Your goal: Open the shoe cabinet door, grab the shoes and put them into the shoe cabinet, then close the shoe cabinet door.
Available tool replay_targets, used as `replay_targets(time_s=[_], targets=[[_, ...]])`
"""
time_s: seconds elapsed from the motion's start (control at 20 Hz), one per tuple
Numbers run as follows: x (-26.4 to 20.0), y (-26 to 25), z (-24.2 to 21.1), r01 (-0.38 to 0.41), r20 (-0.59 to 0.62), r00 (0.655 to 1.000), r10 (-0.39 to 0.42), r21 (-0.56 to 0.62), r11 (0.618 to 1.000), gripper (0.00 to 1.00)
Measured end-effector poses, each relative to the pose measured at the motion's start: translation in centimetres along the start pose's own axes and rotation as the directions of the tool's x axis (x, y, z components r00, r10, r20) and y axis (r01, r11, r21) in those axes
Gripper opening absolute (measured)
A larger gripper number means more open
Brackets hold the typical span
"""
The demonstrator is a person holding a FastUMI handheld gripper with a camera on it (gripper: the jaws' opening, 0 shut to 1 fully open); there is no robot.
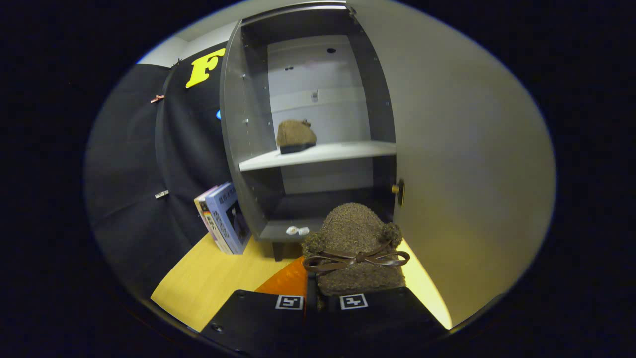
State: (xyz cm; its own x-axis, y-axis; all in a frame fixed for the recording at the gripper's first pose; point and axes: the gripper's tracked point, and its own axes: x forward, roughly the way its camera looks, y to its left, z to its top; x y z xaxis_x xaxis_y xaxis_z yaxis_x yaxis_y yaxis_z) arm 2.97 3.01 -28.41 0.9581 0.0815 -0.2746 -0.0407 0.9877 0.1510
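Door (472, 164) open, 1 shoe (295, 135) shelved beyond the fingers — gripper (314, 302) apparently clamped on 2nd shoe (355, 248) between them; placing, door-closing left.

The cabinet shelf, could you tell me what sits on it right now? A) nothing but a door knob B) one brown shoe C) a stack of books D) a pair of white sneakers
B: one brown shoe rests on the shelf of the open cabinet, while the fingers grip a second shoe in front of it.
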Motion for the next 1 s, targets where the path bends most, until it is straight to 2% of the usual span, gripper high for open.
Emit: replay_targets(time_s=[0.25, 0.4, 0.6, 0.8, 1.0], targets=[[0.7, -0.9, 7.6, 0.054, -0.025, 0.998, -0.053, 0.005, 0.999, 0.12], [2.7, -0.4, 12.0, 0.033, -0.029, 0.999, -0.032, 0.033, 0.999, 0.12], [7.9, 0.1, 16.3, 0.008, -0.027, 1.0, -0.008, 0.019, 1.0, 0.12], [14.2, -0.1, 20.5, 0.037, 0.002, 0.999, -0.037, -0.027, 0.999, 0.12], [20.9, -1.0, 22.6, 0.074, -0.01, 0.997, -0.075, -0.043, 0.996, 0.12]])
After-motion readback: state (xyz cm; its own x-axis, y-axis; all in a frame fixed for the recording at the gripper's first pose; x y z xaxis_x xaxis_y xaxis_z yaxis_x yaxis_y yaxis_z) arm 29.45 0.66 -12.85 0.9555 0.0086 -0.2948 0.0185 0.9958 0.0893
